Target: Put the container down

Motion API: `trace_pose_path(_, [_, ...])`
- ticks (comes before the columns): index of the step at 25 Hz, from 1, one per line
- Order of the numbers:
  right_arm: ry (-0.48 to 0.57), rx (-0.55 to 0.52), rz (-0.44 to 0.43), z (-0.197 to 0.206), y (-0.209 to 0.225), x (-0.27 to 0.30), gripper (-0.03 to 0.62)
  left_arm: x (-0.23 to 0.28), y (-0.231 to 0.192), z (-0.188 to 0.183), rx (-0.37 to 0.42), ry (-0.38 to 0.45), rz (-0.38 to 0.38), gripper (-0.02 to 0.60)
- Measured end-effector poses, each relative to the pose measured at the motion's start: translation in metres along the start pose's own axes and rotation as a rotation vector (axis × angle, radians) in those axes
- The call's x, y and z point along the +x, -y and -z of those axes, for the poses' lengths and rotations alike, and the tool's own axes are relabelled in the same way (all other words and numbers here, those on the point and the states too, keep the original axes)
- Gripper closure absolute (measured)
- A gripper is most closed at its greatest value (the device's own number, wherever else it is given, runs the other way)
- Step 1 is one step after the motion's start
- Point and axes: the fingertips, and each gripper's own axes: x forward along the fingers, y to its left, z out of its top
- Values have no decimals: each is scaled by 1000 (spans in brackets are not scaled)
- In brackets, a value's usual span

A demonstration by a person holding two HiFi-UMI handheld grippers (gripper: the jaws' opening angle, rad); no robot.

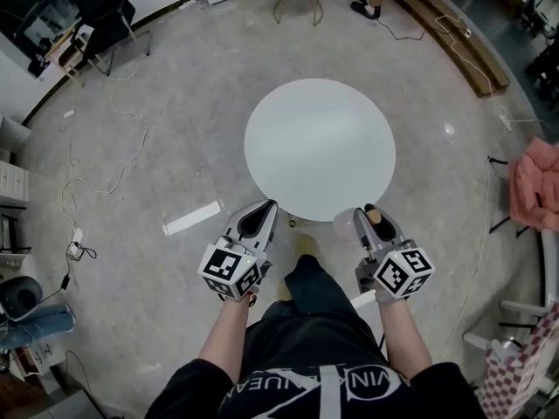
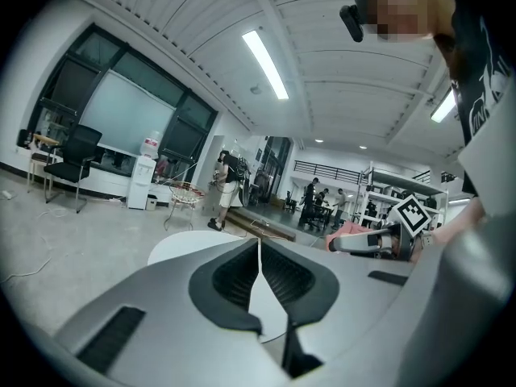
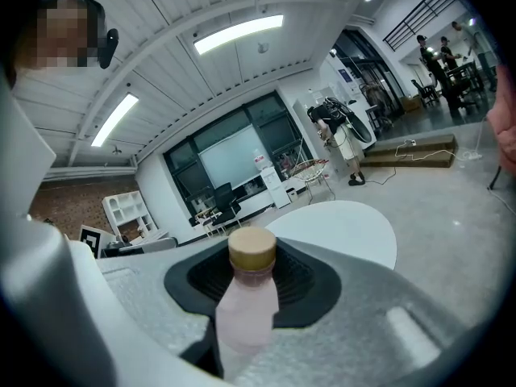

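The right gripper is holding a pale pink bottle upright. Its jaws are standing partly apart and the black pads are pressing on the bottle's body from both sides. The tan cap is projecting above the pads.

The left gripper is carrying nothing. Its jaws are meeting along a thin seam, with only a narrow slit showing lower down.

The head view is showing both grippers side by side in front of the person, at the near rim of the round white table. The bottle is sitting in the right jaws just off that rim, not resting on the tabletop. From this view only the cap and a pale part of the body are visible.

The right gripper view is supplying the bottle's neck and shoulder. The left gripper view is showing the right gripper from the side, with its marker cube, plus an office chair and a water dispenser along the far wall.
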Motion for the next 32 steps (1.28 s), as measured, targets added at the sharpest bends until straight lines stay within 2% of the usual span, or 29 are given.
trace_pose_path(15, [-77, 4, -15, -6, 55, 77, 467, 71, -39, 13, -39, -69, -32, 566])
trace_pose_path(24, [-131, -12, -45, 2, 77, 117, 467, 94, -55, 31, -54, -121, -58, 566])
trace_pose_path(32, [-152, -30, -77, 0, 90, 146, 467, 108, -62, 36, -69, -121, -84, 566])
